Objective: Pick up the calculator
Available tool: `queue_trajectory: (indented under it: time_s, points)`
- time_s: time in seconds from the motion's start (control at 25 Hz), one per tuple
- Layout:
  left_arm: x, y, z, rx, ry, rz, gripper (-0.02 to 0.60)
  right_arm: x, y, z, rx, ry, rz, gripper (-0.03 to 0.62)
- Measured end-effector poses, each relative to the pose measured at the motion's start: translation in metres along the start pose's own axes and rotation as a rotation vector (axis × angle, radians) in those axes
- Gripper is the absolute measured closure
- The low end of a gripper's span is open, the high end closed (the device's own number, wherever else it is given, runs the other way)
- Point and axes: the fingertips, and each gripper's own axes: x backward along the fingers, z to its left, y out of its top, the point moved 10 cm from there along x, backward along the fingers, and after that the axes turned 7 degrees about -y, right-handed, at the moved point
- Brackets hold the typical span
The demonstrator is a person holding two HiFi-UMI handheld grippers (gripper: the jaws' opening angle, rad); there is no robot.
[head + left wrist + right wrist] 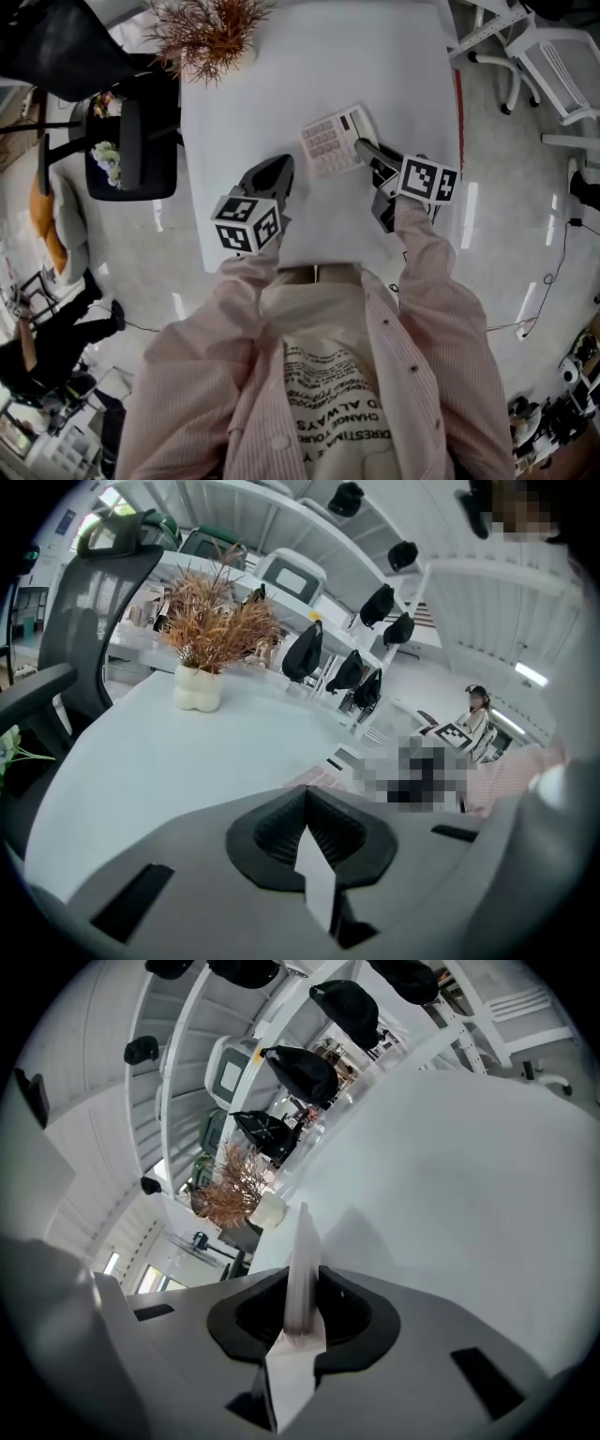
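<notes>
A white calculator (330, 142) with pale pink keys lies on the white table (281, 84), past the middle and towards the right. My right gripper (362, 147) reaches it from the right and is shut on its right edge. In the right gripper view the calculator (302, 1260) shows edge-on as a thin white slab, standing upright between the two dark pads. My left gripper (275, 174) rests lower left of the calculator, apart from it. In the left gripper view its jaws (307, 797) meet with nothing between them.
A dried reddish plant (211, 33) in a white vase stands at the table's far edge. A black office chair (131, 141) is close to the table's left side. White chairs (553, 66) stand on the floor to the right.
</notes>
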Motion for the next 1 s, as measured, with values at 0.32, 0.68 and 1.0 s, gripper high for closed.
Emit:
queue_trajectory:
  time_s: [0.32,0.68,1.0]
  points:
    - [0.013,0.003,-0.004,-0.017,-0.006,-0.024,0.580,0.012,-0.004,0.008,-0.076,0.042,-0.070,0.525]
    - [0.038,0.022,-0.020,-0.065,-0.031,-0.082,0.581,0.037,-0.004,0.035,-0.098,0.091,-0.139,0.525]
    - [0.066,0.039,-0.035,-0.112,-0.052,-0.151,0.580,0.065,-0.003,0.063,-0.151,0.157,-0.229,0.525]
